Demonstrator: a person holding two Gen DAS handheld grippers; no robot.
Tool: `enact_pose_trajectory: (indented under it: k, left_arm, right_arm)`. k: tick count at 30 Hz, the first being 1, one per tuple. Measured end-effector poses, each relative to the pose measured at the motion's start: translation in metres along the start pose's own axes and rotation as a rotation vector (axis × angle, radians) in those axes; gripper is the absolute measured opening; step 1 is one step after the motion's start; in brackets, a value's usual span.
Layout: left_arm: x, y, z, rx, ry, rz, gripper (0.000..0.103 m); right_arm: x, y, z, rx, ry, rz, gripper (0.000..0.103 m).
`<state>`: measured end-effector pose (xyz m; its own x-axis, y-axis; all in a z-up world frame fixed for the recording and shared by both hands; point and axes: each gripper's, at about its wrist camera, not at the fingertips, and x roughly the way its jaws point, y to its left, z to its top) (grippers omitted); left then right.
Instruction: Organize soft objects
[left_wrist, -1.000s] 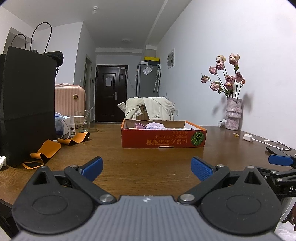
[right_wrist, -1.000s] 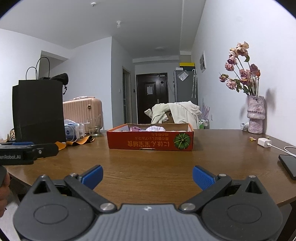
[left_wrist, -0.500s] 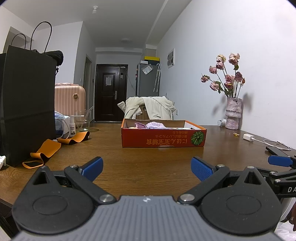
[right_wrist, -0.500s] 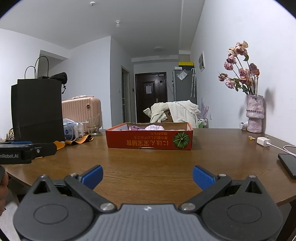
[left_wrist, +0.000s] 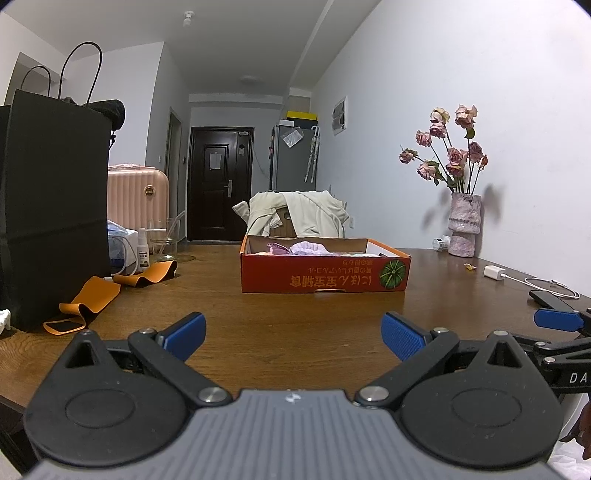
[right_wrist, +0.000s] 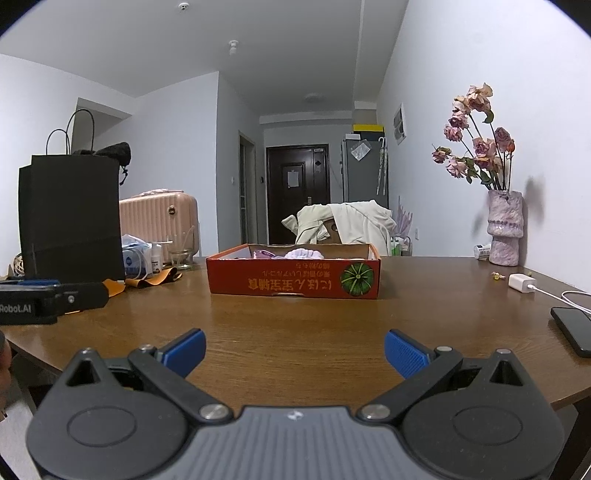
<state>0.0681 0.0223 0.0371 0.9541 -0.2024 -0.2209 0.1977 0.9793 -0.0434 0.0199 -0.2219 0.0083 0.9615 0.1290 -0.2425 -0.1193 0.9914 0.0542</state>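
An orange-red cardboard box (left_wrist: 325, 275) stands in the middle of the wooden table (left_wrist: 295, 317); it also shows in the right wrist view (right_wrist: 293, 278). Soft purple and pale items (left_wrist: 308, 248) lie inside it, seen again in the right wrist view (right_wrist: 303, 253). My left gripper (left_wrist: 293, 334) is open and empty, held low over the near table edge. My right gripper (right_wrist: 294, 350) is open and empty, also near the front edge. Each gripper shows at the side of the other's view.
A black paper bag (left_wrist: 51, 214), orange bands (left_wrist: 92, 299), a small bottle (left_wrist: 143, 251) and a glass (left_wrist: 164, 240) are on the left. A vase of dried roses (right_wrist: 504, 232), a charger with cable (right_wrist: 522, 283) and a phone (right_wrist: 576, 330) are on the right.
Both grippers have drifted very slightly; the right wrist view sits a touch lower. Nothing was grasped or released.
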Motion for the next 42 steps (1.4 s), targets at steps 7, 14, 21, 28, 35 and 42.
enact_pose_trajectory:
  k: [7,14,21,28,35,42]
  left_arm:
    - [0.0002,0.0002,0.0001,-0.001,0.0,0.0,0.103]
    - [0.0001,0.0,-0.0004,-0.001,0.002,0.001,0.103]
    - [0.0,-0.0005,-0.0002,-0.002,0.002,0.002,0.103]
    - [0.0,-0.0003,0.0,-0.001,0.002,0.002,0.103]
    - [-0.0021,-0.0023,0.0005,0.007,-0.004,0.002,0.103]
    - [-0.0036,-0.0055,0.0013,0.024,-0.01,0.006,0.103]
  right_arm:
    - [-0.0001,-0.0003,-0.0002,0.0,-0.002,0.002,0.103]
    - [-0.0012,-0.0005,0.0008,0.004,-0.012,0.0,0.103]
    - [-0.002,-0.0013,0.0006,0.012,-0.009,-0.002,0.103]
    - [-0.0037,-0.0014,0.0012,0.016,-0.023,-0.01,0.103]
    - [-0.0039,0.0006,-0.0002,0.017,-0.025,-0.013,0.103]
    - [-0.0047,-0.0009,0.0003,0.019,-0.026,-0.02,0.103]
